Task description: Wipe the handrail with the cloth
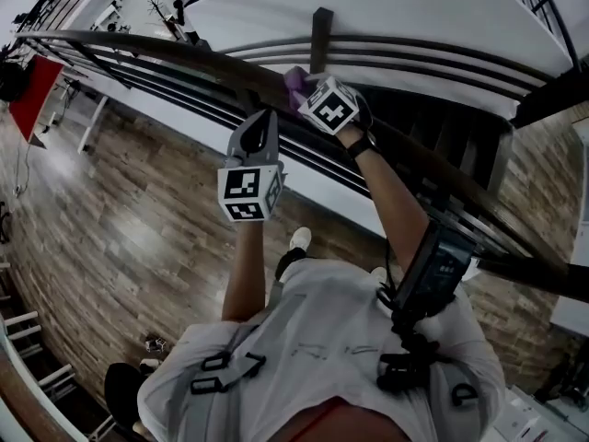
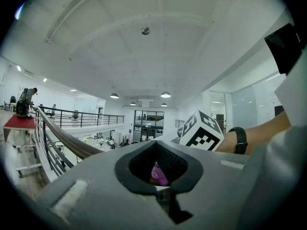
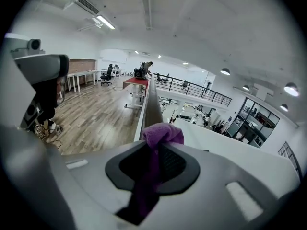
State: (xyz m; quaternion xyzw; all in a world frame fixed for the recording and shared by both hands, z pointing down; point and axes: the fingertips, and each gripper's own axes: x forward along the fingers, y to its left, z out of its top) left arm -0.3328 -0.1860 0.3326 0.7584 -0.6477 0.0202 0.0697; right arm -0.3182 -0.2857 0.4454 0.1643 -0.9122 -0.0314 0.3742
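Wood-plank flooring (image 1: 120, 210) stretched across an open mezzanine, edged by a dark handrail (image 1: 166, 52) above horizontal bars, with a lower office level beyond it. In the head view the right gripper (image 1: 308, 90) was stretched out over the rail on a straightened arm, a dark wristband (image 1: 361, 144) on the wrist behind it. Its own view showed the right gripper (image 3: 160, 143) closed on the purple cloth (image 3: 162, 134): a bunched wad stood up at the tips, and a darker tail of the fabric ran back down through the gap between the jaws. The wad sat directly over the top of the handrail (image 3: 151, 104), which ran away from the tips toward a red table (image 3: 135, 82); whether cloth and rail actually touched could not be told. From above, the cloth (image 1: 296, 85) showed as a small purple patch on the rail just ahead of the marker cube. The left gripper (image 1: 267, 116) was held just beside the right one, on the near side of the rail, pointing toward it. Its view showed the left gripper (image 2: 154, 145) with its tips together and nothing clamped; a sliver of the cloth (image 2: 158, 174) was seen through the gap behind the tips, and the handrail (image 2: 62, 138) ran off to the left.
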